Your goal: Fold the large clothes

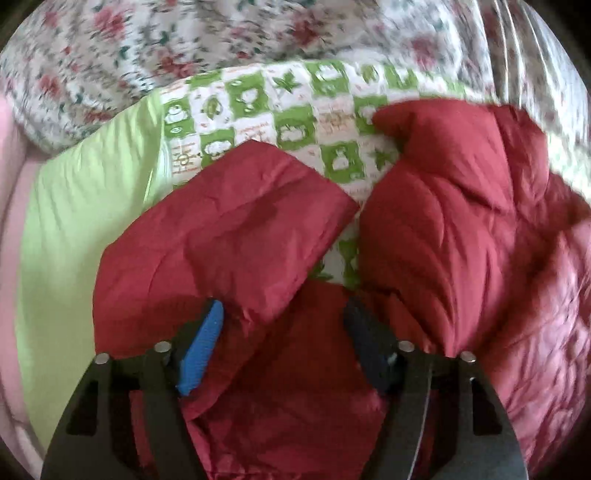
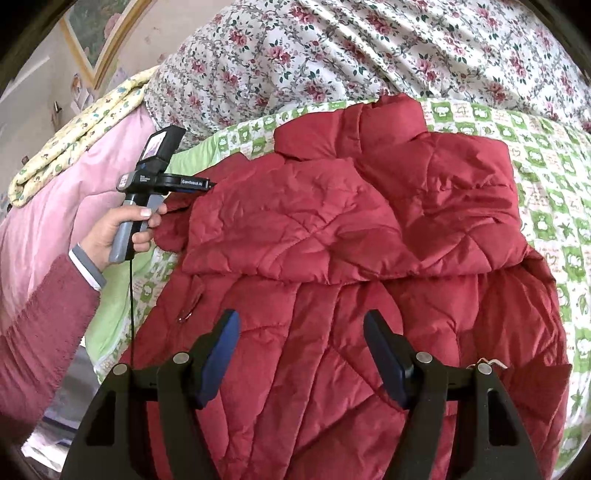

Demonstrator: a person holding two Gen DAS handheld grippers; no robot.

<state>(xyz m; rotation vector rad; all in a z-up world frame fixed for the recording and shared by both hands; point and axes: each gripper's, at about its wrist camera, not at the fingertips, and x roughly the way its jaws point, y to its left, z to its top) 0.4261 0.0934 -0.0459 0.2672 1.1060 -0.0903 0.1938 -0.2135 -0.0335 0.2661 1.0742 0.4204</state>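
The red jacket (image 2: 332,229) lies on the bed under both grippers; left gripper (image 1: 284,314) and right gripper (image 2: 301,325) stand spread, pinching nothing.

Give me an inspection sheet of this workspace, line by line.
Surface: green-and-white checked bedcover over a bed, plain light-green edge at the left.
Job's things: red quilted jacket spread on the bedcover, one sleeve folded across the body.
Clutter: floral quilt bunched behind the jacket; pink blanket with a yellow patterned cloth on top, at the left.
Grippers: left gripper open over the jacket, nothing pinched; right gripper open above the jacket's lower body, nothing held.
Cables: thin black cable hanging from the left gripper's handle.
Surroundings: framed picture on the wall; person's hand in a dark red sleeve.
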